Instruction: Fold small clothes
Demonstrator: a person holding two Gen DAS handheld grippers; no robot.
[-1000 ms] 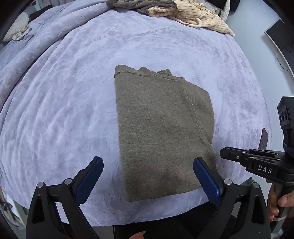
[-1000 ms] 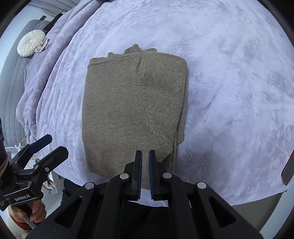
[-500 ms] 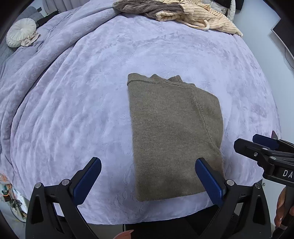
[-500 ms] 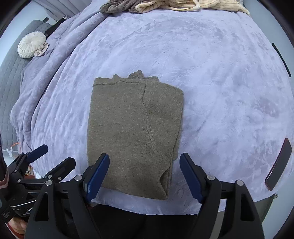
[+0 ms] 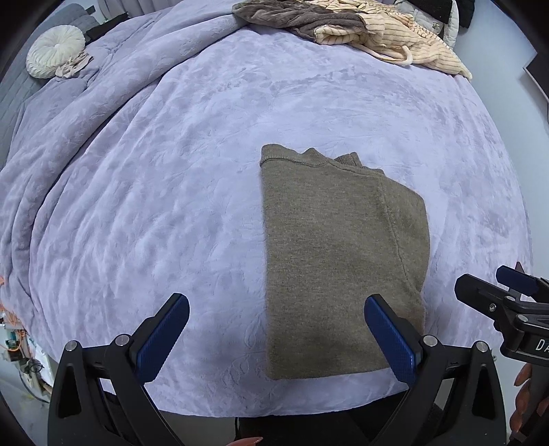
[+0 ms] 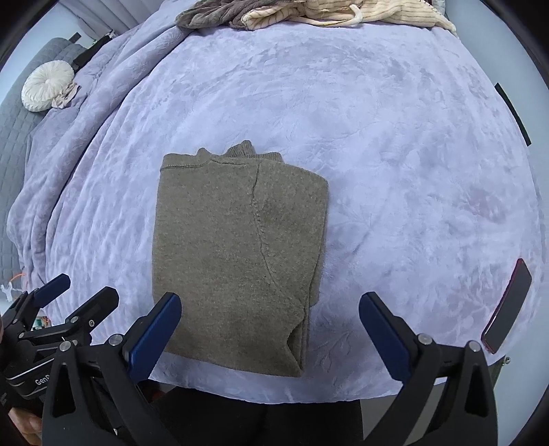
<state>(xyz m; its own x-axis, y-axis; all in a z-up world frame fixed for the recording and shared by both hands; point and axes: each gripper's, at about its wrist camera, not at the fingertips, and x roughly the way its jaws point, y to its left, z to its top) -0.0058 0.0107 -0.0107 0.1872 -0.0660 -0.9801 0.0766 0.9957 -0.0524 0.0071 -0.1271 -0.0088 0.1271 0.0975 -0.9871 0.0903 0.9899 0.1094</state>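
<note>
Your round white cushion (image 5: 55, 51) sits far off at 10 o'clock on the purple blanket (image 5: 171, 171) that covers the bed. Your left gripper (image 5: 274, 329) is low at 6 o'clock with its blue pads wide apart, holding nothing. One pad is over the bare blanket, and the other is over the near edge of the sweater. The folded brown sweater (image 5: 336, 260) lies flat near the front edge of the bed, with its collar pointing to 12 o'clock. Your right gripper (image 6: 271, 326) is spread wide too and empty, just above the sweater's near end. A pile of clothes (image 6: 274, 12) waits at 12 o'clock. A red phone (image 6: 507, 305) lies at 4 o'clock.
</note>
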